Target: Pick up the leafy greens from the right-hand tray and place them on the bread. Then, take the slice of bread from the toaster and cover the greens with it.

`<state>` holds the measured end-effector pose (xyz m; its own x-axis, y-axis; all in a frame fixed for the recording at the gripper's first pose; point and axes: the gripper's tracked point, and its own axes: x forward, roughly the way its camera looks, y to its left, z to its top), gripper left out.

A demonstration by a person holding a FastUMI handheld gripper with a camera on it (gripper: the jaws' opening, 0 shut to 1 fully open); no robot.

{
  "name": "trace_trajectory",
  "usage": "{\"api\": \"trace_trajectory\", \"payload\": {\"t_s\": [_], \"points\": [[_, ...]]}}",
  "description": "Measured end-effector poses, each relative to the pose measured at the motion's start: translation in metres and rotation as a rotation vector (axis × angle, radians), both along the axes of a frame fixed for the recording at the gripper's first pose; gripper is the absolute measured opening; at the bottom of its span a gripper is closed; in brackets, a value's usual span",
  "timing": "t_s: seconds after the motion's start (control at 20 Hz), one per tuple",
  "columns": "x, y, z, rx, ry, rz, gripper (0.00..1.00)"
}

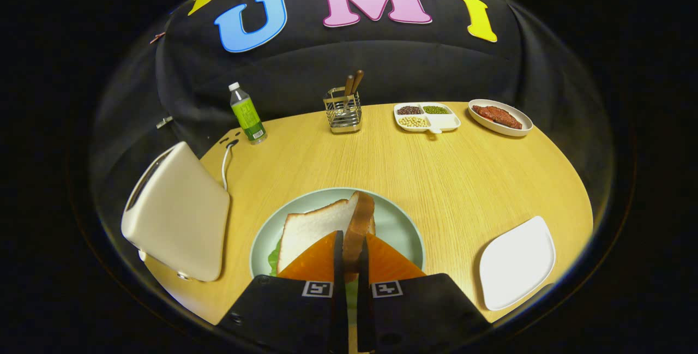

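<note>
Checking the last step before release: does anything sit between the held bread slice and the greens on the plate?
Nothing visible does. The gripper jaws pinch the white bread slice by its brown crust, right over the leafy greens on the round pale green plate.

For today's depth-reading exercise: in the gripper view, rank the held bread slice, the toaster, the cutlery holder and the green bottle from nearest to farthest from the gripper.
1. Bread slice: pinched between the fingers of the gripper, over the plate.
2. Toaster: close by, on the left.
3. Cutlery holder and green bottle: both at the table's far edge, too close to call.
</note>
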<state>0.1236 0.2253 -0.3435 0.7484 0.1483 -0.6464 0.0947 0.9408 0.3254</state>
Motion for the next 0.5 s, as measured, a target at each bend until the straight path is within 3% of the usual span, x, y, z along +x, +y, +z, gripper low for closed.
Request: {"api": "trace_trajectory", "payload": {"t_s": [0.25, 0.35, 0.45, 0.5], "points": [[-0.002, -0.001, -0.011, -0.038, 0.019, 0.025, 0.2], [-0.003, -0.009, -0.014, -0.063, 0.033, 0.022, 0.29], [-0.004, -0.021, -0.019, -0.114, 0.051, 0.004, 0.47], [-0.006, -0.024, -0.02, -0.129, 0.052, 0.007, 0.64]]}}
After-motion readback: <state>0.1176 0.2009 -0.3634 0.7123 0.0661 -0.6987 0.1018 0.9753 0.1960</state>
